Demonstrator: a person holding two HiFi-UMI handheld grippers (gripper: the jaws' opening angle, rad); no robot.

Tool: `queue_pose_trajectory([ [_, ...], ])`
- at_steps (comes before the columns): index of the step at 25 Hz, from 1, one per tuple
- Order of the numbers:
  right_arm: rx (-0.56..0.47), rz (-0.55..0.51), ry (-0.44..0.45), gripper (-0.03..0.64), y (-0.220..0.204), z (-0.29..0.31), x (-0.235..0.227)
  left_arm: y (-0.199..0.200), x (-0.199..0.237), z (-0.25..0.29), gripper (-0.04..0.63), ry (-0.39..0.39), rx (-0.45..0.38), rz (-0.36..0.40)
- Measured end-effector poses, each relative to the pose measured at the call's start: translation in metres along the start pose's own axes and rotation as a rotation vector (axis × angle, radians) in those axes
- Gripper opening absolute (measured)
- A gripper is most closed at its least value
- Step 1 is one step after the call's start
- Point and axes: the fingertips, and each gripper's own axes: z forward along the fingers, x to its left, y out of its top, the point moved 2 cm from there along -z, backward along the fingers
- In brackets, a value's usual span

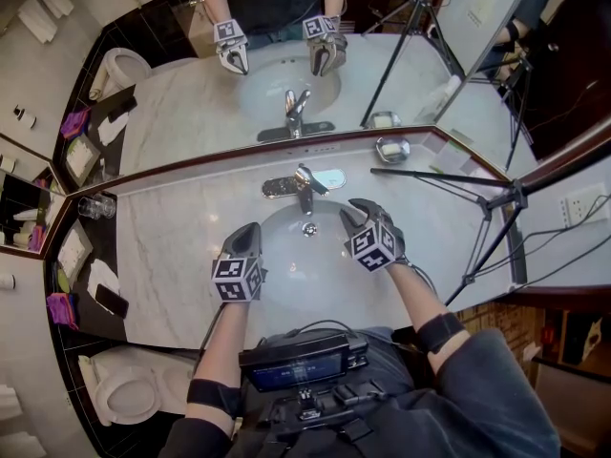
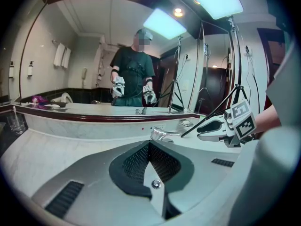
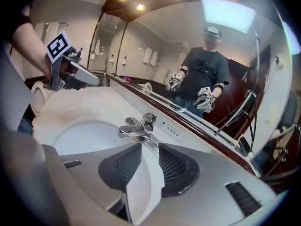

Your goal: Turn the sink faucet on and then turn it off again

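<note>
The chrome sink faucet [image 1: 304, 188] stands at the back of the white basin [image 1: 286, 275], its lever on top. No water shows. My right gripper [image 1: 354, 209] hovers just right of the faucet and over the basin's rim. In the right gripper view its jaws [image 3: 149, 147] stand apart with nothing between them, and the faucet [image 3: 136, 126] lies just beyond the tips. My left gripper [image 1: 250, 230] hangs over the basin's left side, short of the faucet. In the left gripper view its jaws [image 2: 149, 145] meet, empty, and the faucet [image 2: 162, 135] shows beyond them.
A mirror [image 1: 191, 113] runs behind the marble counter [image 1: 162, 256]. A soap dish [image 1: 392, 149] sits at the back right and a glass [image 1: 95, 206] at the back left. A tripod [image 1: 482, 203] leans over the counter's right end. A phone [image 1: 112, 301] lies at the left. A toilet [image 1: 124, 389] stands lower left.
</note>
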Motion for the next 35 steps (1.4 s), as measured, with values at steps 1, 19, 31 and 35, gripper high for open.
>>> queue_pose_trajectory([
  [1, 0.013, -0.074, 0.001, 0.155, 0.002, 0.004, 0.001, 0.0, 0.0, 0.0, 0.003, 0.001, 0.001, -0.001],
  [19, 0.137, -0.877, 0.007, 0.218, 0.031, 0.082, 0.016, 0.0, 0.01, 0.0, 0.003, 0.025, -0.003, -0.017],
  [31, 0.186, -0.878, -0.041, 0.212, 0.048, 0.1, 0.004, -0.008, 0.013, 0.003, 0.003, 0.03, 0.007, -0.035],
  [35, 0.194, -0.845, -0.067, 0.209, 0.051, 0.101, 0.0, -0.009, 0.01, 0.003, 0.003, 0.026, 0.009, -0.032],
])
